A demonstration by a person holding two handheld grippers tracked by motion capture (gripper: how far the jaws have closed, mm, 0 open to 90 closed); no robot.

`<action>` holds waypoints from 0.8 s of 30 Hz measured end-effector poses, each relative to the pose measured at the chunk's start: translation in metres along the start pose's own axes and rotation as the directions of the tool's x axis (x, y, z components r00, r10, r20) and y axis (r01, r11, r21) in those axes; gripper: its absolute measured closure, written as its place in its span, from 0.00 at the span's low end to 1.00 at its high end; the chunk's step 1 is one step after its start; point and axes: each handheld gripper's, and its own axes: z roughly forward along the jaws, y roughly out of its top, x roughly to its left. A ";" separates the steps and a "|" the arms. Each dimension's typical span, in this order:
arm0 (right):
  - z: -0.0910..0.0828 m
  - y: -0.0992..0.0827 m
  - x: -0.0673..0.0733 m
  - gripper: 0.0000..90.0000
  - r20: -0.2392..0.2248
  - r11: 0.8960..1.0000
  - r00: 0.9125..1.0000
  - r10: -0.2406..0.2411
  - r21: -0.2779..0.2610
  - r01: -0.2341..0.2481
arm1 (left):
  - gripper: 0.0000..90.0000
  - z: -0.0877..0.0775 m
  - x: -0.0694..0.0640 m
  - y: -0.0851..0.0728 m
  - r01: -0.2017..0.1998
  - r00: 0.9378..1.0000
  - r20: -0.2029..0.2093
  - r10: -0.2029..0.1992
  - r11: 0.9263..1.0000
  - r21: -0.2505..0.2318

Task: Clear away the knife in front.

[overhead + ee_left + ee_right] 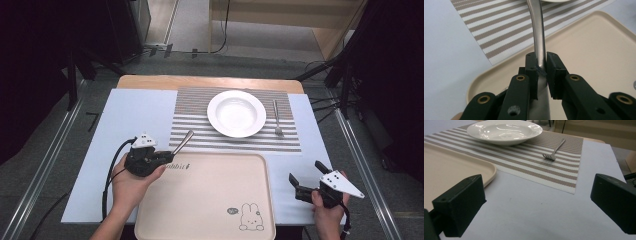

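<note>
My left gripper (170, 154) is shut on a metal utensil (183, 141) at the far left corner of the beige tray (210, 200). In the left gripper view the pads (552, 67) press on the utensil's shaft (537, 30), whose slim end curves away over the striped placemat (499, 30); its wider end lies hidden under the jaws. My right gripper (305, 171) rests near the table's front right, open, jaws wide apart with nothing between them (536, 202). A white plate (236, 113) sits on the placemat (190, 120), with a fork (276, 118) to its right.
A pale sheet (130, 125) covers the wooden table. The tray (449, 165) bears a small rabbit drawing (251, 218) at its near right. The plate (504, 131) and fork (555, 151) lie ahead of the right gripper. Dark stands and cables ring the table.
</note>
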 end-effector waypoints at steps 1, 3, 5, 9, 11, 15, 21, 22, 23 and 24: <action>0.000 0.000 0.000 0.00 0.000 1.000 1.000 0.000 0.000 0.000 | 0.89 0.000 0.000 0.000 0.000 1.000 0.000 0.000 1.000 0.000; 0.000 0.000 0.000 0.00 0.000 1.000 1.000 0.003 0.001 -0.003 | 0.89 -0.002 -0.003 -0.009 0.010 1.000 0.010 -0.010 1.000 -0.003; 0.000 0.000 0.000 0.00 0.000 1.000 1.000 0.003 0.000 -0.003 | 0.89 -0.004 -0.005 -0.017 0.023 1.000 0.013 -0.023 1.000 -0.005; 0.000 0.000 0.000 0.00 0.001 1.000 1.000 0.000 0.001 0.000 | 0.89 -0.004 -0.010 -0.031 0.032 0.999 0.015 -0.032 0.999 -0.001; 0.000 0.000 0.000 0.00 0.001 1.000 1.000 0.002 0.001 -0.002 | 0.89 -0.004 -0.011 -0.034 0.036 0.999 0.014 -0.036 0.999 -0.001; -0.001 0.000 0.000 0.00 0.004 1.000 1.000 0.004 0.001 -0.004 | 0.89 -0.004 -0.015 -0.046 0.047 0.999 0.012 -0.047 0.999 0.002; 0.000 0.000 0.000 0.00 0.004 1.000 1.000 -0.001 0.001 0.001 | 0.89 -0.006 -0.021 -0.061 0.059 0.998 0.001 -0.059 0.998 0.007; 0.000 0.000 0.000 0.00 0.005 1.000 1.000 -0.001 0.001 0.001 | 0.89 -0.006 -0.021 -0.064 0.066 0.998 -0.003 -0.066 0.998 0.007; 0.000 0.000 0.000 0.00 0.005 1.000 1.000 -0.002 0.002 0.002 | 0.89 -0.006 -0.020 -0.066 0.069 0.998 -0.003 -0.069 0.998 0.012; 0.000 0.000 0.001 0.00 0.005 1.000 1.000 -0.002 0.002 0.002 | 0.89 -0.005 -0.020 -0.068 0.076 0.997 -0.003 -0.076 0.997 0.012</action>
